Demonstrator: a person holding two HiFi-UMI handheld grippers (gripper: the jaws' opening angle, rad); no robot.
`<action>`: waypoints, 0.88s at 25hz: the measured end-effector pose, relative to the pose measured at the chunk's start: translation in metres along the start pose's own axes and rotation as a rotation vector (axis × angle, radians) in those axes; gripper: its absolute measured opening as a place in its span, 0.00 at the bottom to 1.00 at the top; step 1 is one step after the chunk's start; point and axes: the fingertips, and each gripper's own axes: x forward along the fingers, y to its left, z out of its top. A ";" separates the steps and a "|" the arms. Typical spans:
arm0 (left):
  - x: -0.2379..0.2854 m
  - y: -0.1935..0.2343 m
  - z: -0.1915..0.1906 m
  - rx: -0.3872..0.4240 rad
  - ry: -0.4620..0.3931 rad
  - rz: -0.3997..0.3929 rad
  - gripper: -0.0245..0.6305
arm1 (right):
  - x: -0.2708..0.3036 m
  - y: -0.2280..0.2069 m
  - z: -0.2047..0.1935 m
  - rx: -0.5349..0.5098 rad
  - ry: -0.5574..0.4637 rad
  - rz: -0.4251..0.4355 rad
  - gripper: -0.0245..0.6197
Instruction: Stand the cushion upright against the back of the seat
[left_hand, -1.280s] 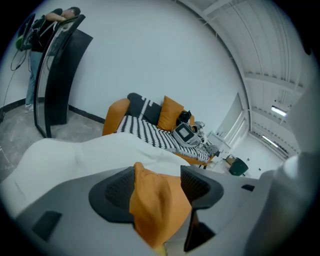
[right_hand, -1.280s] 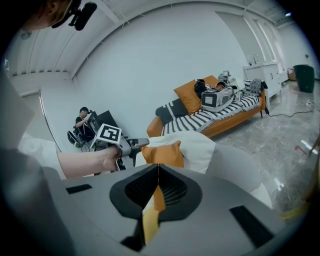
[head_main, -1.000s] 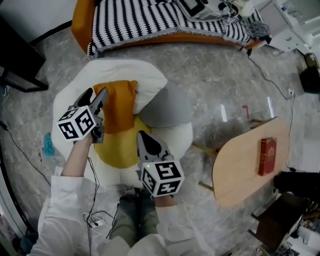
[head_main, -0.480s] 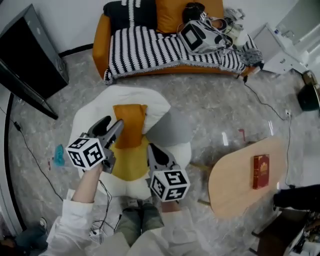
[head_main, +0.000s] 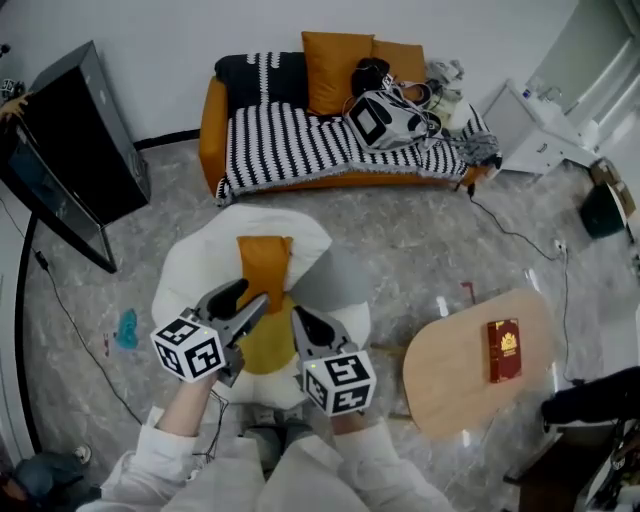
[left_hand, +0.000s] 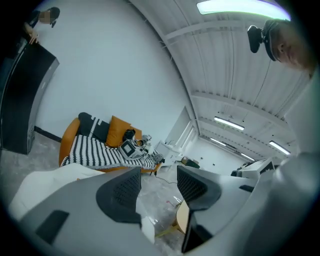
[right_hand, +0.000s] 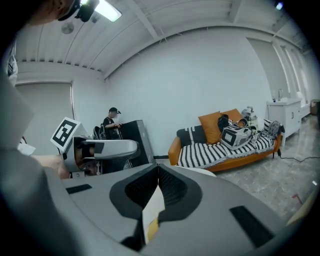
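The orange cushion (head_main: 264, 266) stands upright against the back of the white round chair (head_main: 195, 262), above the yellow seat pad (head_main: 268, 345). Both grippers hang in the air in front of the chair, apart from the cushion. My left gripper (head_main: 252, 296) is open; its jaws have just been closing a little, with nothing between them (left_hand: 159, 175). My right gripper (head_main: 298, 313) is shut with its tips together and empty (right_hand: 158, 170). In the right gripper view the left gripper (right_hand: 102, 149) shows at the left.
A grey cushion (head_main: 338, 277) lies at the chair's right side. Behind is an orange sofa (head_main: 212, 130) with a striped blanket and a bag (head_main: 380, 118). A wooden table (head_main: 455, 375) bearing a red book (head_main: 503, 350) stands at right; a black panel (head_main: 75, 150) at left.
Both grippers have risen and drawn back from the chair towards me. The left jaws stand slightly narrower. The cushion keeps its upright place.
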 end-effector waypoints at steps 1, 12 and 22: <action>-0.008 -0.011 0.001 0.011 -0.008 -0.005 0.38 | -0.007 0.008 0.002 -0.015 -0.001 0.012 0.06; -0.066 -0.075 -0.025 0.056 0.013 0.010 0.16 | -0.057 0.070 -0.006 -0.149 0.014 0.110 0.06; -0.075 -0.081 -0.020 0.099 0.016 0.058 0.05 | -0.061 0.077 0.014 -0.165 -0.065 0.111 0.06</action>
